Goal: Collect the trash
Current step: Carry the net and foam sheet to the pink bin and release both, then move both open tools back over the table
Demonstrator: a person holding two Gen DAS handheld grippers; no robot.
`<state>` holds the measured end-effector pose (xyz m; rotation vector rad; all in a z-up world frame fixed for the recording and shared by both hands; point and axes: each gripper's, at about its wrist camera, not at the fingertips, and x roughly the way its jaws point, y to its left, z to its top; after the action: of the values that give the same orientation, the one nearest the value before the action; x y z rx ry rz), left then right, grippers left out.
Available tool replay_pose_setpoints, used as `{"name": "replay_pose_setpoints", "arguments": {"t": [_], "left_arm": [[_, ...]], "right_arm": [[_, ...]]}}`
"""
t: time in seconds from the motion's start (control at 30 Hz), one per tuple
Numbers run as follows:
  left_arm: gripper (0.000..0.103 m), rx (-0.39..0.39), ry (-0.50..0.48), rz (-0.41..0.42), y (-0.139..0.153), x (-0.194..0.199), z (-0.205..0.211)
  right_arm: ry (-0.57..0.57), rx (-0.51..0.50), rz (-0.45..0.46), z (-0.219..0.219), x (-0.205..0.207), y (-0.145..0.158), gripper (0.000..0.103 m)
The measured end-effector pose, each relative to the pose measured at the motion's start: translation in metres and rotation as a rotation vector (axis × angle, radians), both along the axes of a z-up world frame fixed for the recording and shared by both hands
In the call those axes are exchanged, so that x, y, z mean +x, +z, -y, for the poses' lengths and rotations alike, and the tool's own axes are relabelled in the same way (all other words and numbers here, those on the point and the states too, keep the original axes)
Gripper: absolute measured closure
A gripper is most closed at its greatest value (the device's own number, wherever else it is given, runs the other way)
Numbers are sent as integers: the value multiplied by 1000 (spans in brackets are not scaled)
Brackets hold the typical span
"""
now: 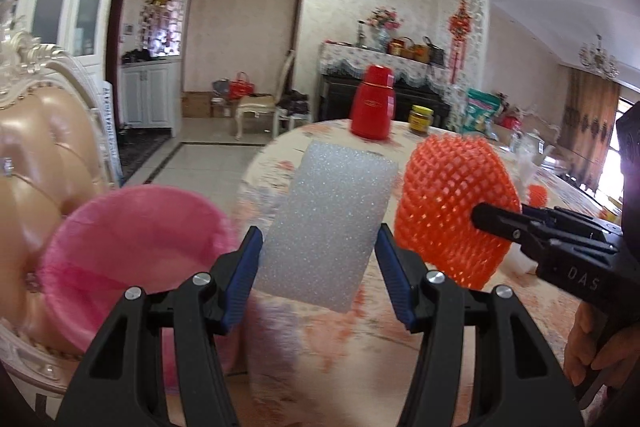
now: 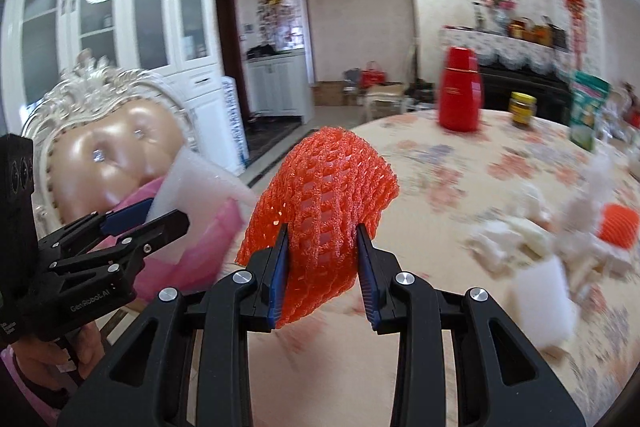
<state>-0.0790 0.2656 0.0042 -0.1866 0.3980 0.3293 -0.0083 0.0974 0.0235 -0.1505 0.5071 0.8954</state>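
White foam and orange netting held over a flowered table, one piece in each gripper.

Blue pads of the left gripper (image 1: 318, 279) clamp a white foam block (image 1: 326, 223) beside a pink bin (image 1: 132, 251) that sits against an ornate chair (image 1: 36, 131). The right gripper (image 2: 322, 267) is pinched on an orange foam fruit net (image 2: 324, 195) above the tablecloth (image 2: 460, 167); more white scraps (image 2: 520, 239) lie near its right edge, with a red flask (image 2: 460, 91) and a jar (image 2: 523, 109) farther back.
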Motion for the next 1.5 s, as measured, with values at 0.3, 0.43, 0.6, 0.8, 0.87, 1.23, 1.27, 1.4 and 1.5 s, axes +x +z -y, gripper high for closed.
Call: {"name": "replay_pose_setpoints", "arguments": {"t": [0.3,0.43,0.6,0.8,0.87,1.23,1.27,1.4,1.5], "left_arm": [[47,3,194,2,2,-44,-73],[46,-30,275,-7,-3,-56,-114],[45,-55,328,-36,-19,-58,-158],[33,-83,375,-44,-32,-63,-186],[29,-80,385,-38,-32,-68,-187],[5,-32,384,5,-20,-77,-132],[5,-30,369,6,-18,-74,-125],[5,-19,266,4,-13,-49,-88],[5,-29,174,5,-13,-24,-55]], "right_arm": [[184,-15,42,-85,-17,4,71],[248,-28,35,-120,-20,-2,71],[311,-60,28,-167,-23,-13,69],[346,-105,26,-194,-24,-31,29],[342,-98,10,-191,-23,-33,29],[219,-66,20,-102,-15,-21,29],[199,-64,29,-91,-14,-20,29],[98,-46,46,-38,-7,-14,29],[7,-30,50,7,0,-11,28]]}}
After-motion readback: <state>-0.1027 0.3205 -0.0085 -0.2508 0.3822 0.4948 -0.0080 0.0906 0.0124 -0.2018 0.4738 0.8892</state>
